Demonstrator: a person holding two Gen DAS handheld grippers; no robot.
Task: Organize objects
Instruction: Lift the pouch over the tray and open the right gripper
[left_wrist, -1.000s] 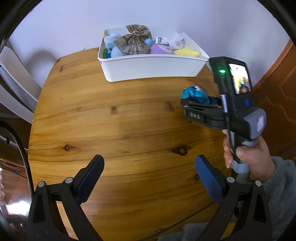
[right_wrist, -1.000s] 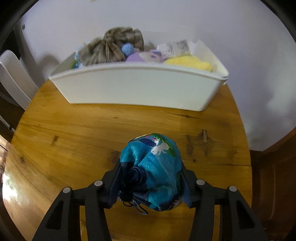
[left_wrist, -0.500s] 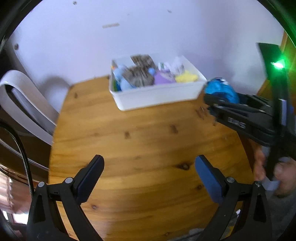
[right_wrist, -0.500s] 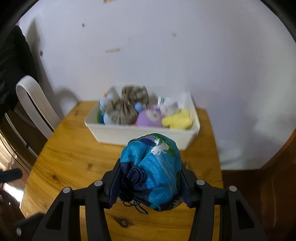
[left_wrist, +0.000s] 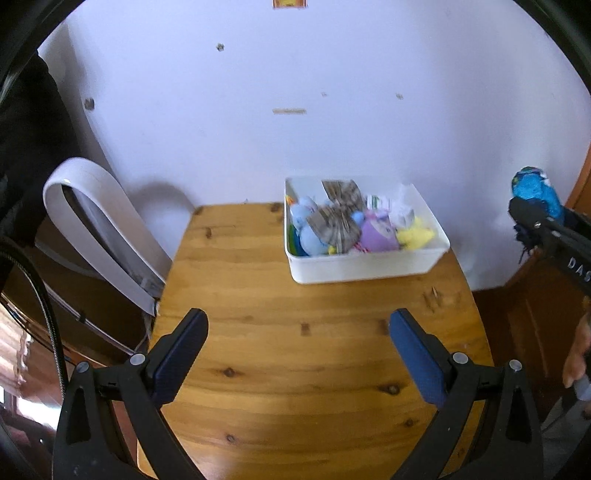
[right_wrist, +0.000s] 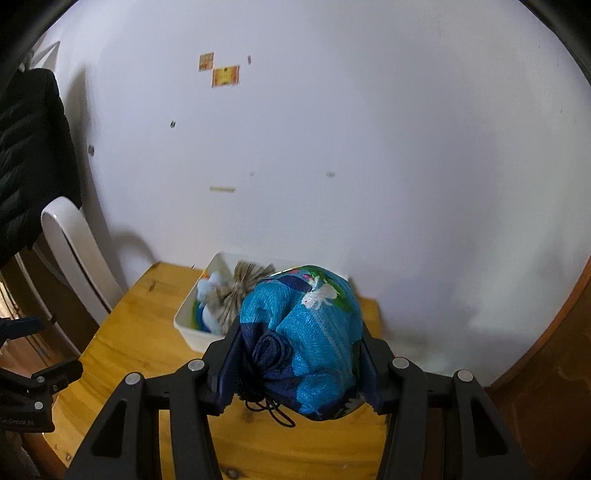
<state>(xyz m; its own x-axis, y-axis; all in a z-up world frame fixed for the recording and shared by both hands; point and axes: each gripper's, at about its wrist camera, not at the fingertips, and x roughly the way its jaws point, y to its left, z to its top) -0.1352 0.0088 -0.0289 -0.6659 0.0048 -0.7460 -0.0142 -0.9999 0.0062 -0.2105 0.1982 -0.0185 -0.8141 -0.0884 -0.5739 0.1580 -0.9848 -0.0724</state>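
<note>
Raised higher, right hand-held gripper (right_wrist: 301, 363) clamps one blue pouch (right_wrist: 306, 339).

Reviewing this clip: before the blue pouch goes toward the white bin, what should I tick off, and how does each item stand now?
1. Right gripper jaws clamped on the blue drawstring fabric pouch: ok.
2. Pouch lifted off the wooden table: ok.
3. Pouch directly over the white plastic bin: not ok; it is off to the bin's right side.
4. Free room in the bin among the soft toys: cannot tell.
5. Left gripper open, holding nothing: ok.
</note>
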